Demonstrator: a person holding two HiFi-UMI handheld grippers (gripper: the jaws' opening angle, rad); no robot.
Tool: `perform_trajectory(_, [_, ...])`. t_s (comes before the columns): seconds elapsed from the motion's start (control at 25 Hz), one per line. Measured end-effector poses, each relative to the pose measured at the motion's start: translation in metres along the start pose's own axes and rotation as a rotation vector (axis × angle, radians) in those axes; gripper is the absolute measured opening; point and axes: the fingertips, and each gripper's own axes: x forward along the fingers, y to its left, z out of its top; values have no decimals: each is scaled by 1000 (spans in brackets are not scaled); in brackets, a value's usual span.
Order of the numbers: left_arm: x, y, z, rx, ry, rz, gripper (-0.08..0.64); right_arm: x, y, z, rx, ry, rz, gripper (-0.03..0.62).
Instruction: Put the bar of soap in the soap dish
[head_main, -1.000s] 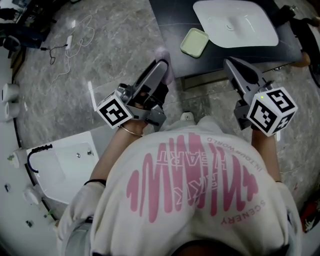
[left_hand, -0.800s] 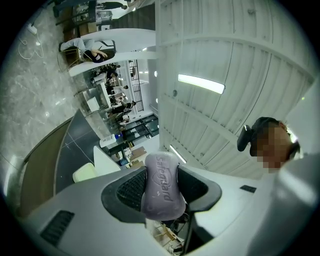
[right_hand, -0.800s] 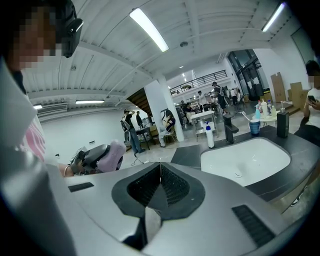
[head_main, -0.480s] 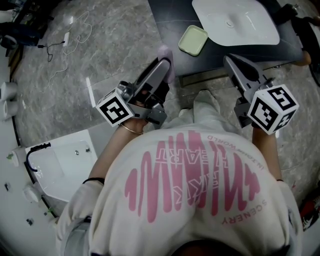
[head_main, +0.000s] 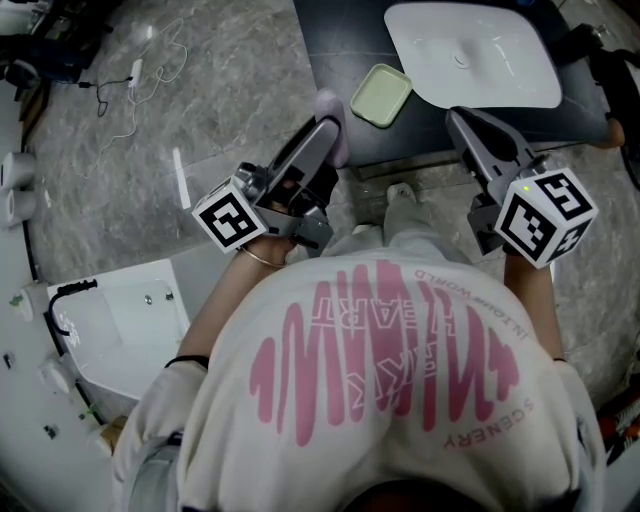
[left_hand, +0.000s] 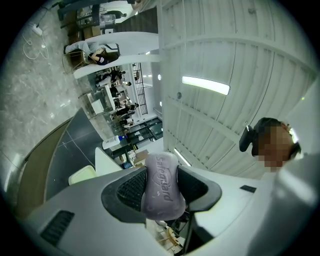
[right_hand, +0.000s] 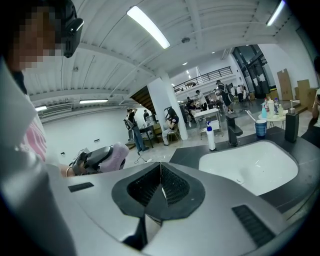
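Your left gripper (head_main: 322, 135) is clamped on the lilac oval bar of soap (left_hand: 161, 186), whose long axis runs along the jaws. The pale-green square soap dish (head_main: 386, 95) lies just ahead and to the right of it. Your right gripper (right_hand: 161, 175) is pinched closed and empty.

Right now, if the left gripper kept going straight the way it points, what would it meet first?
Probably the dark counter, just beside the green soap dish, since the left gripper, shut on the bar of soap, aims there. Height is unclear; it might pass above.
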Motion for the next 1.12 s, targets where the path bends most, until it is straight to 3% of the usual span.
perform_trajectory(0.6, [37, 40, 0, 8, -47, 130, 199, 33, -51, 26, -16, 56, 85, 17])
perform_trajectory(0.84, [59, 80, -13, 122, 80, 291, 199, 47, -76, 25, -2, 85, 97, 17])
perform_trajectory(1.0, [75, 93, -14, 167, 111, 341, 199, 47, -86, 32, 8, 100, 100, 17])
perform_trajectory(1.12, [84, 119, -21, 254, 188, 417, 199, 55, -99, 32, 9, 72, 127, 17])
